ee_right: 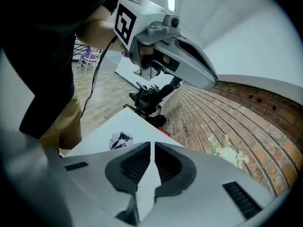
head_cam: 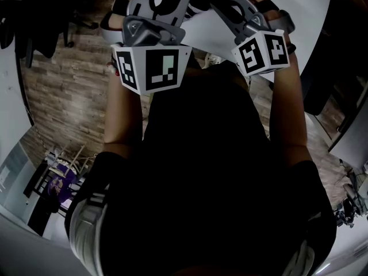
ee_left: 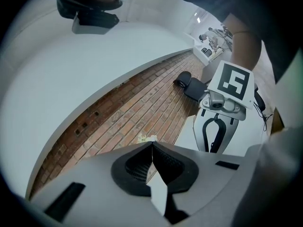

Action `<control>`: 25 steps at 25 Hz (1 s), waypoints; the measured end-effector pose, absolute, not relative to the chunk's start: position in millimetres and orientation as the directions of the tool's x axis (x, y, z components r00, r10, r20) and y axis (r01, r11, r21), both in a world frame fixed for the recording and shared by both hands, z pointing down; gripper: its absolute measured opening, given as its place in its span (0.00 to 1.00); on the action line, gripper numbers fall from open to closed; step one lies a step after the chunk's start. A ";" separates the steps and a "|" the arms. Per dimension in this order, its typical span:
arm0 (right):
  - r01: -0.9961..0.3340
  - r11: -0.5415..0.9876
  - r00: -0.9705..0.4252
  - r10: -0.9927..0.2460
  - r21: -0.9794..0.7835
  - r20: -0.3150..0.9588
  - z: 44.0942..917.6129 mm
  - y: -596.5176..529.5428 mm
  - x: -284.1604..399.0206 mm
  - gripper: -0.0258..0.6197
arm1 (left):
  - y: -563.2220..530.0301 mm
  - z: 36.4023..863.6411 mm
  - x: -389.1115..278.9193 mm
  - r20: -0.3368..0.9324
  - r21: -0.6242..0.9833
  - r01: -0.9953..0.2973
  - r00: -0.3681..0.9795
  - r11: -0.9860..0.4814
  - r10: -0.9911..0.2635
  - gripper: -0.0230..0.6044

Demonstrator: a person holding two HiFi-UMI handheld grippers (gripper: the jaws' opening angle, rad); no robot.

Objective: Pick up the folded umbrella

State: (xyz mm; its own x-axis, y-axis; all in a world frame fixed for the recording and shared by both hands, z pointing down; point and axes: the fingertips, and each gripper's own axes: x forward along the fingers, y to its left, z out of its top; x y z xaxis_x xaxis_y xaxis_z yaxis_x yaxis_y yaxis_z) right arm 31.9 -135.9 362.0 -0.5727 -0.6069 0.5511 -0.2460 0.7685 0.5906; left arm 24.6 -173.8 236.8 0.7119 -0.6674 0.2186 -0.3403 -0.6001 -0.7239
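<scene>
**Approach stage, before any grasp.** The left hand-held gripper (ee_left: 152, 144) and the right hand-held gripper (ee_right: 151, 144) both have their jaws pressed together with nothing between them. Both are held over the white table (ee_right: 137, 124). The only candidate for the folded umbrella is a small patterned bundle (ee_right: 120, 140) lying on the table. In the right gripper view it sits at 9 o'clock of the jaw tips; its identity is uncertain. The next move probably calls for spreading one pair of jaws, lowering them astride the bundle, then closing.
</scene>
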 end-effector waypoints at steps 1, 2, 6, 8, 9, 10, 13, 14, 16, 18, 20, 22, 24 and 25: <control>-0.244 0.773 -0.574 -0.602 0.585 0.556 364.4 -135.8 31.4 0.10 | -174.6 238.9 23.5 0.223 -0.724 -0.337 0.710 -0.602 -0.667 0.06; -0.242 0.778 -0.573 -0.597 0.580 0.562 367.4 -135.9 31.2 0.11 | -175.6 241.5 22.4 0.228 -0.723 -0.336 0.708 -0.603 -0.668 0.06; -0.235 0.793 -0.563 -0.582 0.562 0.587 378.9 -135.8 28.8 0.16 | -178.0 248.2 18.2 0.233 -0.719 -0.340 0.704 -0.606 -0.671 0.06; -0.229 0.801 -0.562 -0.573 0.553 0.597 383.9 -135.0 25.7 0.18 | -179.1 248.8 15.1 0.232 -0.715 -0.344 0.704 -0.608 -0.671 0.06; -0.226 0.806 -0.562 -0.566 0.547 0.603 387.2 -135.3 24.4 0.20 | -180.6 249.9 13.5 0.232 -0.715 -0.345 0.703 -0.608 -0.672 0.06; -0.223 0.813 -0.561 -0.558 0.538 0.611 390.9 -135.7 23.3 0.23 | -182.3 251.4 12.1 0.233 -0.714 -0.347 0.701 -0.608 -0.674 0.06; -0.216 0.830 -0.560 -0.536 0.514 0.632 397.5 -137.7 20.3 0.27 | -186.7 254.5 8.2 0.238 -0.710 -0.350 0.697 -0.611 -0.676 0.06; -0.211 0.835 -0.559 -0.530 0.509 0.638 398.5 -138.3 19.1 0.27 | -187.7 254.8 7.0 0.239 -0.708 -0.352 0.697 -0.612 -0.677 0.06; -0.197 0.844 -0.559 -0.515 0.499 0.650 401.8 -138.9 16.8 0.29 | -189.6 256.6 4.5 0.243 -0.702 -0.355 0.695 -0.617 -0.677 0.06; -0.181 0.855 -0.561 -0.496 0.486 0.663 407.9 -140.0 15.1 0.31 | -192.4 261.3 3.5 0.251 -0.696 -0.356 0.692 -0.623 -0.677 0.06; -0.165 0.867 -0.559 -0.475 0.470 0.680 415.3 -141.1 15.1 0.33 | -194.4 265.7 5.9 0.257 -0.696 -0.349 0.694 -0.627 -0.672 0.06; -0.150 0.878 -0.557 -0.455 0.455 0.694 421.7 -141.2 15.0 0.35 | -195.1 266.5 9.5 0.256 -0.697 -0.345 0.699 -0.629 -0.667 0.06; -0.136 0.888 -0.558 -0.435 0.439 0.707 427.4 -140.1 14.6 0.37 | -195.9 266.8 11.8 0.254 -0.695 -0.347 0.701 -0.630 -0.666 0.06; -0.128 0.893 -0.557 -0.424 0.430 0.714 430.9 -139.5 14.6 0.38 | -196.7 267.8 12.0 0.255 -0.694 -0.347 0.701 -0.631 -0.666 0.06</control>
